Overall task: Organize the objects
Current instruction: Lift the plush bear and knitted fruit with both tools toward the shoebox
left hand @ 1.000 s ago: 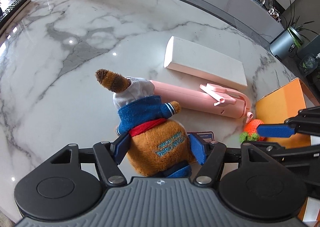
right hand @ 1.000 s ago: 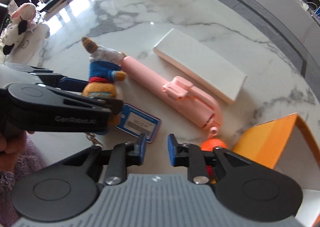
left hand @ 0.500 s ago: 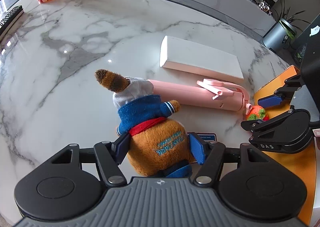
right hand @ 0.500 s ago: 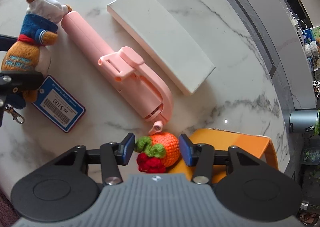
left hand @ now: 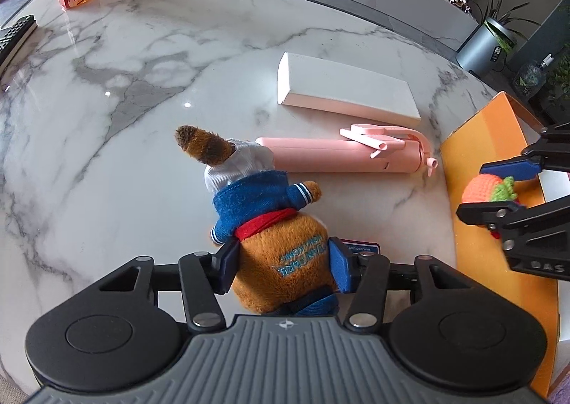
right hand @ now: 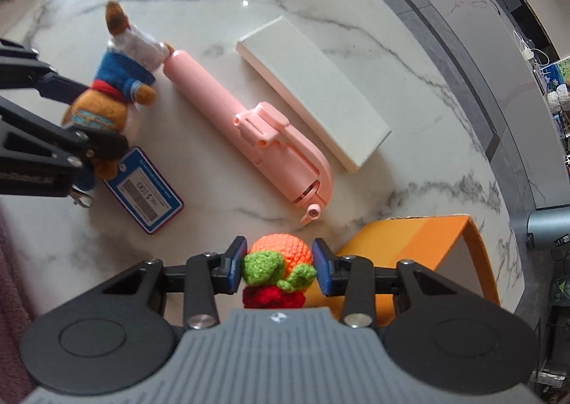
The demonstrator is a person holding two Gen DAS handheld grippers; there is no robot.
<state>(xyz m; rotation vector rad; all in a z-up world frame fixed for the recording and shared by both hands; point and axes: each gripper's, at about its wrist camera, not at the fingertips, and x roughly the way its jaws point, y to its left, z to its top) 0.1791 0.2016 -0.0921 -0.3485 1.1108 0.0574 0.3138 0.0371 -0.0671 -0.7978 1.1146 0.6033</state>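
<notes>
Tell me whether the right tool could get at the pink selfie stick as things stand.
Probably not yet: the right tool is occupied, closing around the crocheted orange. The pink selfie stick itself lies uncovered on the marble table.

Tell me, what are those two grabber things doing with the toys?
A person is tidying toys on a marble table. The left gripper has just been closing around a plush animal. The right gripper has closed on a crocheted orange beside an orange box.

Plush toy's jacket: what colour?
Blue, with a red band below it, on the plush toy. Left wrist view shows it best.
</notes>
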